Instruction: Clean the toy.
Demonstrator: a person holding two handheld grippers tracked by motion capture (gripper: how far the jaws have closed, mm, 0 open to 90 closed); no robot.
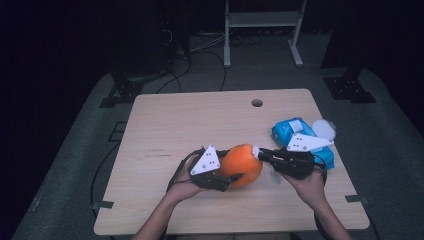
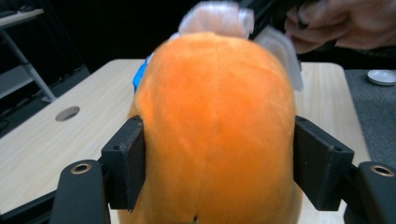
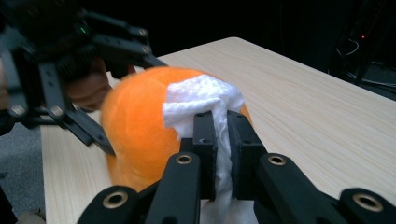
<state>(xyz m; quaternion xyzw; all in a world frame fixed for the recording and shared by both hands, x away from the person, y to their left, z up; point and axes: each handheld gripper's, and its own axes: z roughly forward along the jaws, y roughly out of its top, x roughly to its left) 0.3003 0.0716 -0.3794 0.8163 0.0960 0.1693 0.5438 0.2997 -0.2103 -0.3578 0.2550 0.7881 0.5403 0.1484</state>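
1. At the left of the high view, the person's left hand (image 1: pixel 186 186) comes in from the bottom edge and carries the left gripper (image 1: pixel 231 176), with its grey three-cornered plate on top and a black cable looping beside it.
2. The left gripper's two jaws clamp an orange plush toy (image 1: pixel 242 165). In the left gripper view one black pad presses on each flank of the toy (image 2: pixel 217 135), with the fabric bulging above them.
3. The toy sits near the middle of the light wooden table (image 1: pixel 165 125), towards the person's edge. Whether it rests on the tabletop or is raised just off it cannot be told.
4. At the toy's right end lies a white wipe (image 1: pixel 256 150), pressed against the orange fabric. In the right gripper view the wipe (image 3: pixel 203 100) is bunched over the plush surface and trails down between the jaws.
5. The right gripper (image 1: pixel 263 155) reaches in from the right, its jaws pressed together and pinching the wipe. The right hand (image 1: pixel 307 182) holds it from below.
6. Behind the right gripper a blue wipes pack (image 1: pixel 292 132) lies on the table near the right edge. A round white lid (image 1: pixel 324 129) is just beside it, at the table's edge.
7. Near the far edge of the table is a round cable hole (image 1: pixel 257 103).
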